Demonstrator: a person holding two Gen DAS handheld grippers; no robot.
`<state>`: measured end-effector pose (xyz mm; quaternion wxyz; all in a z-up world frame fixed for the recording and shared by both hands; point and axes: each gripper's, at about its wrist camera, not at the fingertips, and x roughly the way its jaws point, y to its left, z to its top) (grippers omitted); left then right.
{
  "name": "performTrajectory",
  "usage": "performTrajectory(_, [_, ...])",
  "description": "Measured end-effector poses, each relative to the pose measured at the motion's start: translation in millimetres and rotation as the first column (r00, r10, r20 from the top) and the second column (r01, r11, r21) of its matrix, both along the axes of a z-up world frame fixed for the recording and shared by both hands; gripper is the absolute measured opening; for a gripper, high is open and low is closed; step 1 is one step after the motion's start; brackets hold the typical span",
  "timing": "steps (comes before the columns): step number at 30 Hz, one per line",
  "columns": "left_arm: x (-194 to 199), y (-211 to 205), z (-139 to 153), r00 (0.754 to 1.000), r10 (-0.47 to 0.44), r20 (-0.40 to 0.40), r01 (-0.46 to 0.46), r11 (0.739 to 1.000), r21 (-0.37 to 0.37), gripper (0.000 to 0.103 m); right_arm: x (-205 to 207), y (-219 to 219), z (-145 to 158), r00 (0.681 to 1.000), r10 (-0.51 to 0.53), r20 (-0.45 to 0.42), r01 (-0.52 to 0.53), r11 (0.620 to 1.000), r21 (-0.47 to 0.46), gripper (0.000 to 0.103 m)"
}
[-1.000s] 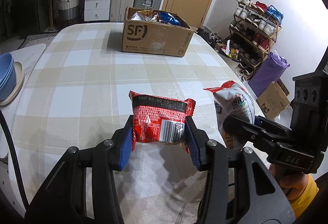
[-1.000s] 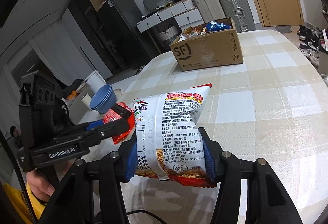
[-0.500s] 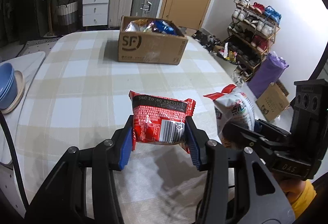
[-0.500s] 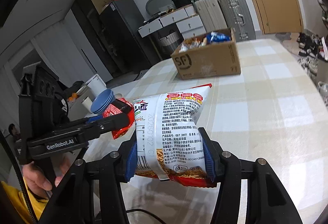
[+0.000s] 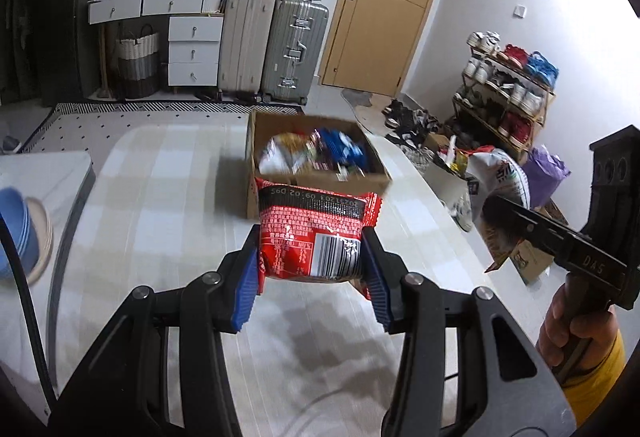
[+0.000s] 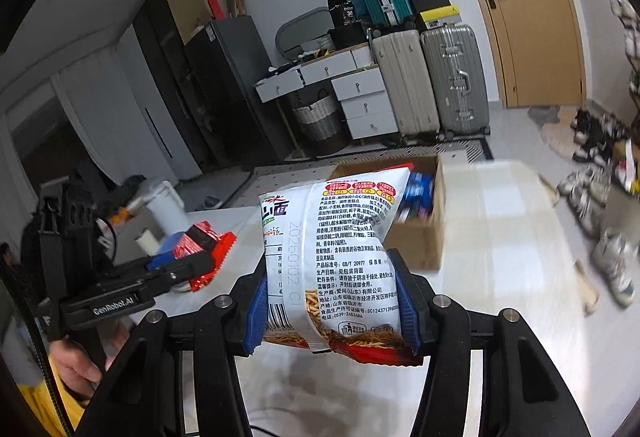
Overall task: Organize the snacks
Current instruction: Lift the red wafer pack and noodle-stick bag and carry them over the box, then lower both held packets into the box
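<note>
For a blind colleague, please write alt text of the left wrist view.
The left gripper grips a red plastic snack packet above a checked tablecloth. Behind it stands an open brown cardboard box of snacks; at right, the right gripper holds a white snack bag.

we are seeing the cardboard box motion-blurred, its snacks smeared together, the red packet hiding its front wall.

Checked tabletop bare up to cardboard box — box crowded with packets.
</note>
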<state>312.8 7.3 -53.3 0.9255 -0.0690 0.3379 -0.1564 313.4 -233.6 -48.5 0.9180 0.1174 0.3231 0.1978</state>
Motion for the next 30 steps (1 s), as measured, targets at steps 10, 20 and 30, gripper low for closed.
performTrajectory(10, [169.0, -18.6, 20.9, 0.998, -0.053, -0.039, 0.055, 0.998, 0.030, 0.044, 157.6, 2.1, 5.0, 0.994, -0.005, -0.110, 0.001, 1.000, -0.031, 0.054])
performTrajectory(20, [316.7, -51.1, -25.4, 0.971, -0.100, -0.217, 0.113, 0.992, 0.049, 0.044, 271.2, -2.0, -42.0, 0.963, -0.042, -0.267, 0.025, 0.998, -0.064, 0.054])
performTrajectory(30, [352.6, -61.3, -69.9, 0.954, -0.128, -0.270, 0.149, 0.987, 0.058, 0.044, 306.6, 6.5, -66.4, 0.946, -0.012, -0.325, -0.013, 0.997, -0.073, 0.054])
